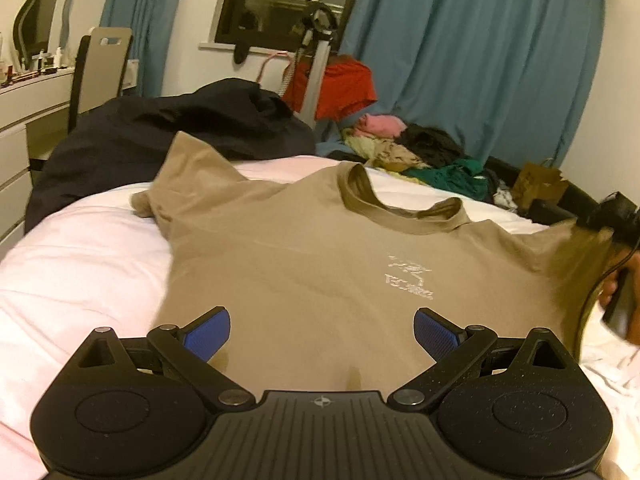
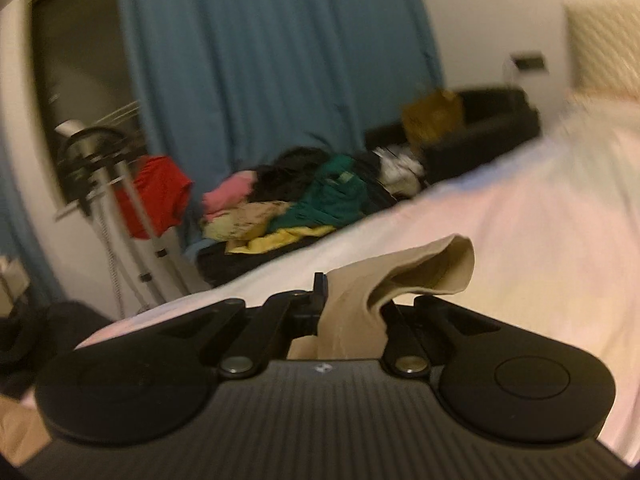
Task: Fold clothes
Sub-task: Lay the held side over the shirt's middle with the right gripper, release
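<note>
White-sheeted bed (image 1: 80, 264) bears the tan cotton T-shirt (image 1: 304, 272). Beyond the bed: blue curtains (image 1: 472, 60), heaped clothes (image 1: 420, 152). Left gripper (image 1: 322, 330) spread wide, empty; right gripper (image 2: 352, 312) pinches the shirt's sleeve.

The T-shirt (image 1: 304, 256) is tan with a small white chest print (image 1: 410, 280). The bed sheet (image 1: 76, 264) is pale pink-white. Curtains (image 1: 472, 60) are teal-blue. The left tongs (image 1: 322, 334) are black with blue pads (image 1: 208, 334). A red garment (image 1: 344, 88) hangs behind.

Our right tongs (image 2: 352, 304) pinch a fold of the tan shirt (image 2: 424, 270) above the bed (image 2: 520, 220); background seems blurred.
</note>
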{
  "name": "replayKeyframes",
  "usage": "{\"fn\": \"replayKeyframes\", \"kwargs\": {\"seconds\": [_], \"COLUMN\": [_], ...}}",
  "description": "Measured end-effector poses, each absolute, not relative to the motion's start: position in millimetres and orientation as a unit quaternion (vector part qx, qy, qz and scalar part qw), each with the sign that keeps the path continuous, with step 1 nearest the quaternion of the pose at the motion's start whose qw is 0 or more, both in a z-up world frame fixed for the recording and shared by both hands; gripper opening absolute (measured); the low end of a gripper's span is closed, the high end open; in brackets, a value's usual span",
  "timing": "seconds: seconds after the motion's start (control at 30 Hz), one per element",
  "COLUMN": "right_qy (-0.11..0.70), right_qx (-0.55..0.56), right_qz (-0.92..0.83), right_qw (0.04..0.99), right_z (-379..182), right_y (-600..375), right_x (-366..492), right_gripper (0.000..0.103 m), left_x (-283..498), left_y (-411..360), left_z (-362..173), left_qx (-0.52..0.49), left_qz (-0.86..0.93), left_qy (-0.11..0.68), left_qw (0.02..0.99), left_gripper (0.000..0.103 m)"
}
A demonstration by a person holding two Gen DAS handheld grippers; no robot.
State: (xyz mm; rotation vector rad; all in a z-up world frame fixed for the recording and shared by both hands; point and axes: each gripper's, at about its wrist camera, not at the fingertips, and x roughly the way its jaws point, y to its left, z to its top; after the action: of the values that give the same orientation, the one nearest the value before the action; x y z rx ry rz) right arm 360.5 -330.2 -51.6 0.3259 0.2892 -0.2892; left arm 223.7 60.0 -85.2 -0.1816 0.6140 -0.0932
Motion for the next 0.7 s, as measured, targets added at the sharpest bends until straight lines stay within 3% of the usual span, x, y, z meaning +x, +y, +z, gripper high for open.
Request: {"fn": "replayKeyframes", "kwargs": {"seconds": [0.37, 0.7], "right_qy": [0.158, 0.238], "right_qx": [0.022, -0.008], "right_qz": [-0.010, 0.031], "right_qw": [0.987, 0.971], "right_z": [-17.3, -74.5], "right_y": [-152.3, -75.6], "right_x": [392.1, 440.2], "right_gripper": [0.004, 0.007], "left_x": [222.2, 236.2], "left_y": [106.6, 128.8], "left_z": [-78.2, -97.5], "left_qx": [-0.125, -0.146], "left_qz": [-0.026, -0.013], "left_qy": [0.311, 0.330], "left_qw": [0.942, 0.932], "left_gripper": [0.100, 0.100]}}
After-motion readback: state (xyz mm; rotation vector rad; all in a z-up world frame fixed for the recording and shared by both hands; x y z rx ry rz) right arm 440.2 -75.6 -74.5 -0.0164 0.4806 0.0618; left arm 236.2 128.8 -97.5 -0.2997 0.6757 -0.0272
